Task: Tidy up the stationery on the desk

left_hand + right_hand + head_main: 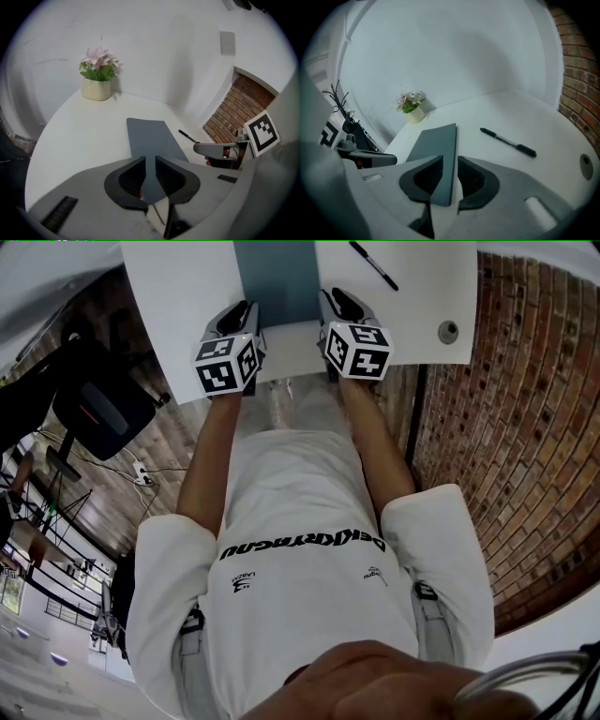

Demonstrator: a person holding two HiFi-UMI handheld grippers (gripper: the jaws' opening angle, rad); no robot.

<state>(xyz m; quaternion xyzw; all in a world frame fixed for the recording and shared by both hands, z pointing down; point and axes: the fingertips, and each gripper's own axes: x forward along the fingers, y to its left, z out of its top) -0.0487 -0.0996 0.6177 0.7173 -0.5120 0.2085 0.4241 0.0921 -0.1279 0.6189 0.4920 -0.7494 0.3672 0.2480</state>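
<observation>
The grey notebook is pointed from the counter's near edge to its far edge, with bare room beside. It is pinched by the left tool; the right tool is spread.

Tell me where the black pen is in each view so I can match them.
Head view: black pen near top edge, right of centre.
Left gripper view: black pen right of centre.
Right gripper view: black pen right of centre.
Landmark: grey notebook, left of it throughout.
</observation>
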